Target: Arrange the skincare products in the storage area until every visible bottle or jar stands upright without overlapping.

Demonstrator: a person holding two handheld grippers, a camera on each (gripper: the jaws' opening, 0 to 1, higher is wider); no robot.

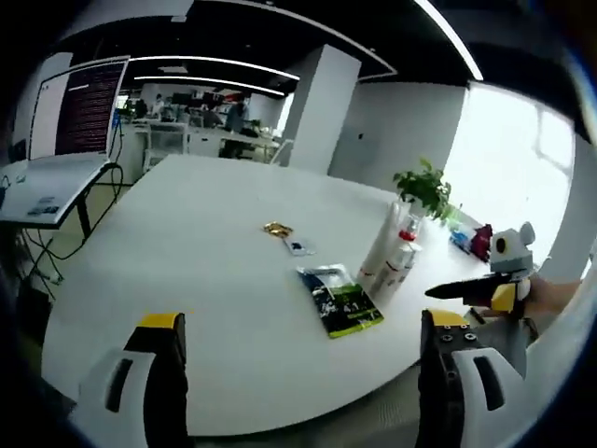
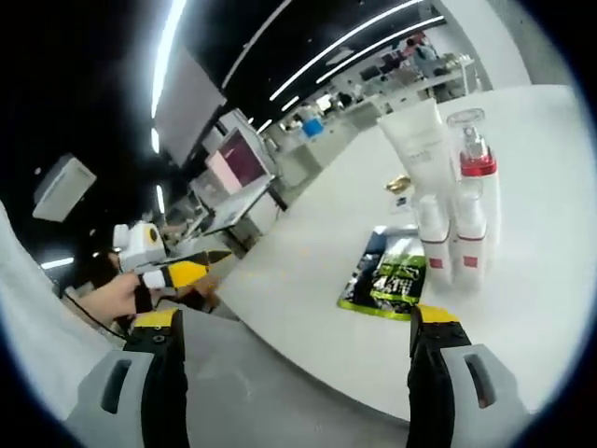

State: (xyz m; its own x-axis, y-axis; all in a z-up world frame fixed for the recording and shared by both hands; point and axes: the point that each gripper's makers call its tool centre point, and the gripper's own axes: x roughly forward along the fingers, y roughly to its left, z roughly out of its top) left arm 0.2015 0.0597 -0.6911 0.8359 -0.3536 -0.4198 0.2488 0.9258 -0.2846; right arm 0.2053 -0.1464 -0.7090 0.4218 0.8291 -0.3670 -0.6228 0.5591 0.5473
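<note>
We hold both hand-held grippers off the worktop (image 2: 308, 252) edge, jaws apart and empty. The bottles (image 2: 455, 201) stand clustered upright beyond the right hand-held gripper (image 2: 294, 327), the nearer one; the sachet (image 2: 387, 273) lies flat, seemingly just beside them, right of the left hand-held gripper (image 1: 303, 331).

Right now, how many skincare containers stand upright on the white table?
4: a tall white tube, a pump bottle with a red collar, and two small white bottles before them. More may be hidden behind.
</note>
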